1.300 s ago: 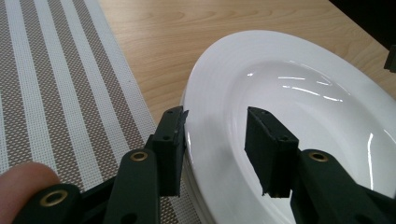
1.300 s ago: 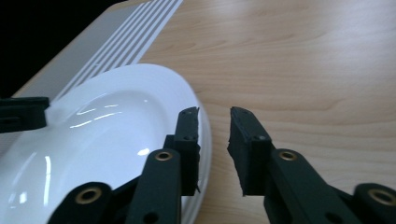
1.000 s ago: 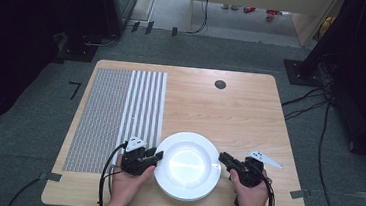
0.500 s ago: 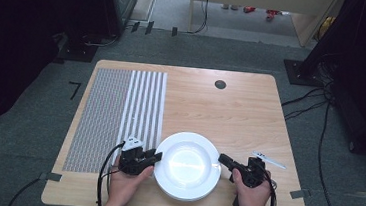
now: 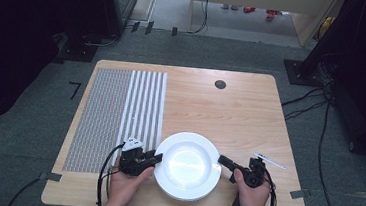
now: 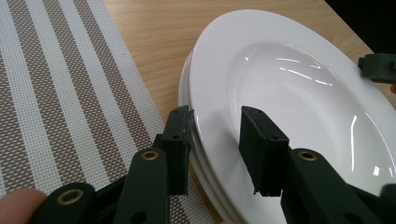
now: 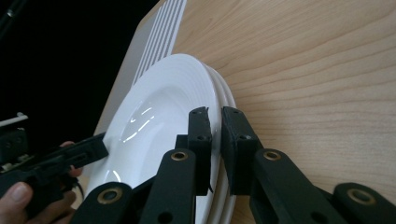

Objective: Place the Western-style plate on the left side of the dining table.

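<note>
A: Look at the top plate (image 5: 188,161). Sitting on a stack of plates (image 7: 229,98), near the front edge of the tabletop (image 5: 220,111), just beside the striped mat (image 5: 120,107).

B: Now look at the right tongs (image 5: 222,160). Clenched tight on the rim of that top plate.

A: And the left tongs (image 6: 217,116)? Not gripping. Just been opening a bit, with the rim between the jaws. One jaw out past the edge, one over the inside, and a gap there.

B: So held on one side and loose on the other. Risky?

A: Probably, yes. Lift now and maybe tip the plate down on the loose side. Could slide out and bang on the stack.

B: Could chip or crack, then?

A: Maybe. Smooth and shiny, so likely slippery too. Hard to hold by a thin rim with one pair of tongs.

B: Anything else to worry about?

A: Catching the plate under it. With the left jaw so low by the edge, could grab two rims at once and drag the stack along.

B: And so close to the tabletop's front edge. Bad place for a slip.

A: Better to close the left tongs on the top rim alone, then lift both sides level and slow.
</note>
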